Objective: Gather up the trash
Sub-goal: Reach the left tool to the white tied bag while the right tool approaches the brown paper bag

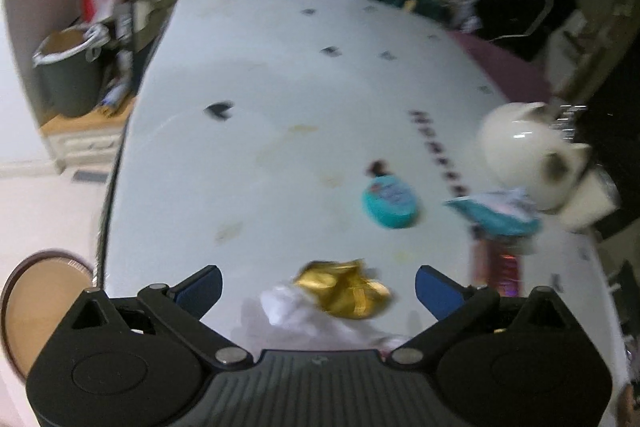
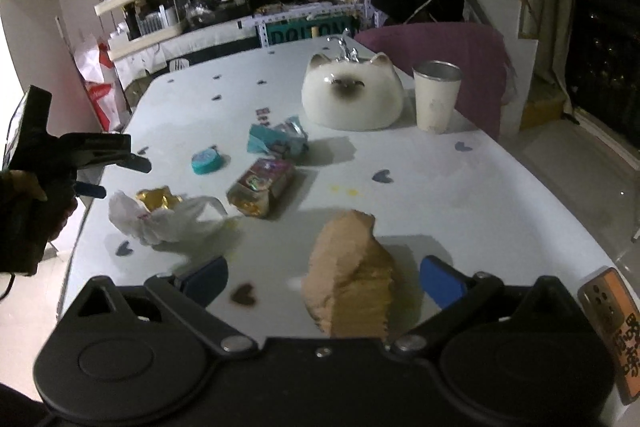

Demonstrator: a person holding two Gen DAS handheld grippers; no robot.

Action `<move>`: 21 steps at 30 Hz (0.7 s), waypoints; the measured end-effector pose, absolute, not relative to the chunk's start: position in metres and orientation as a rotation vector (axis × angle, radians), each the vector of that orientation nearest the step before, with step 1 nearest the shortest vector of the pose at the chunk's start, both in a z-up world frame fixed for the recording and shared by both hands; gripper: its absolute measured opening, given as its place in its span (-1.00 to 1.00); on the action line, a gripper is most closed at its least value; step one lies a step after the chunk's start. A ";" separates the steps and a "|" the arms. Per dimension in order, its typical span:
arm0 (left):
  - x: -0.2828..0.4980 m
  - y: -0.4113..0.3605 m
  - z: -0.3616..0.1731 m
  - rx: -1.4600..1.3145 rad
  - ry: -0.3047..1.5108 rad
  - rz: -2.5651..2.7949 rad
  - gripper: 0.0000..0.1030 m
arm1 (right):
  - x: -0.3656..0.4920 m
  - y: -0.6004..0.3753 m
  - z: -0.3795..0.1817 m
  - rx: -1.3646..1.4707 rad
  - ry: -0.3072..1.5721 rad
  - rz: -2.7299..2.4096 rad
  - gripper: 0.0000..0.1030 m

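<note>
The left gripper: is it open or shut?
Open. The left gripper has its blue fingers wide apart on either side of the gold wrapper, not touching it.

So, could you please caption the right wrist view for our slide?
Open right tongs frame a crumpled brown paper bag on the cluttered white table.

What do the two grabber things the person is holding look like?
Each gripper is black plastic with two round housings, silver bolts and a ribbed middle plate. The left gripper and the right gripper both end in blue pads. In the right wrist view, a dark sleeve shows beside the left one.
</note>
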State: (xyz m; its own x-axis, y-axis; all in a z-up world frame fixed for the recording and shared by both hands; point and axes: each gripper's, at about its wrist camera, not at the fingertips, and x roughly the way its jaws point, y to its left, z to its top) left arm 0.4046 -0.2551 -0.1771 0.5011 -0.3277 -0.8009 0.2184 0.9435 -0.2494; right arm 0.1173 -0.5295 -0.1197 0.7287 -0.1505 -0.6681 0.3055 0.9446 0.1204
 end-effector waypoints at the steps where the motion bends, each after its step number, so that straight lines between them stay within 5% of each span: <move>1: 0.405 -0.253 -0.182 -0.121 1.000 -0.311 0.95 | 0.117 -0.533 -0.121 0.243 0.713 -0.245 1.00; 21: 0.293 -0.228 -0.189 -0.043 1.076 -0.508 0.90 | 0.177 -0.560 -0.175 0.293 0.863 -0.263 1.00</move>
